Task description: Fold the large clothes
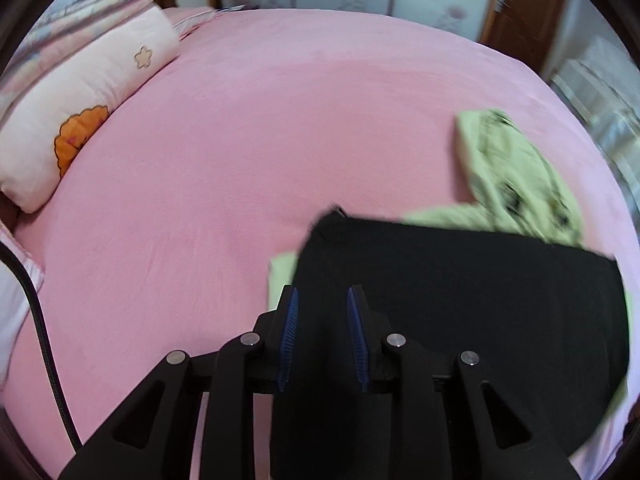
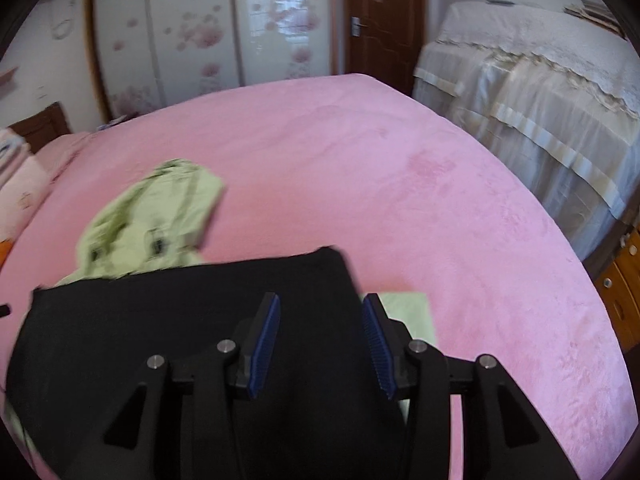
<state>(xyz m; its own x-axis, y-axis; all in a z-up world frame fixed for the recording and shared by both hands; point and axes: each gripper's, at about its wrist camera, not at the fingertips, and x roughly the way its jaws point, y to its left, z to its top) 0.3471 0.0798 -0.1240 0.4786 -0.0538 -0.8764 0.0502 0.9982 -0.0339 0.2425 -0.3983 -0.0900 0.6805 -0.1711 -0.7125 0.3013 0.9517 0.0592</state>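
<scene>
**Black fold laid over the green garment, both tools letting go**

A black garment (image 1: 460, 300) lies flat on the pink bed (image 1: 240, 140), a wide dark panel with a straight far edge and square corners. It sits on top of a light green garment (image 2: 148, 224), which sticks out beyond the far edge as a crumpled, blurred bunch with dark fasteners, and shows again as a pale strip beside the black cloth's corner.

The left tool (image 1: 322, 328) stands over the black cloth near one far corner, its blue pads parted and no cloth pinched between them. The right tool (image 2: 320, 340) stands over the opposite corner, parted wider, also pressing on nothing.

By my judgement, one fold of the black piece has just been laid down and released. What remains looks considerable: the black panel is still wide, and the green garment is unfolded.

Counted: two garments, one black and one green; two tools; one flower-print bolster (image 1: 80, 120) at the bed's edge, with folded bedding stacked beside it.
</scene>
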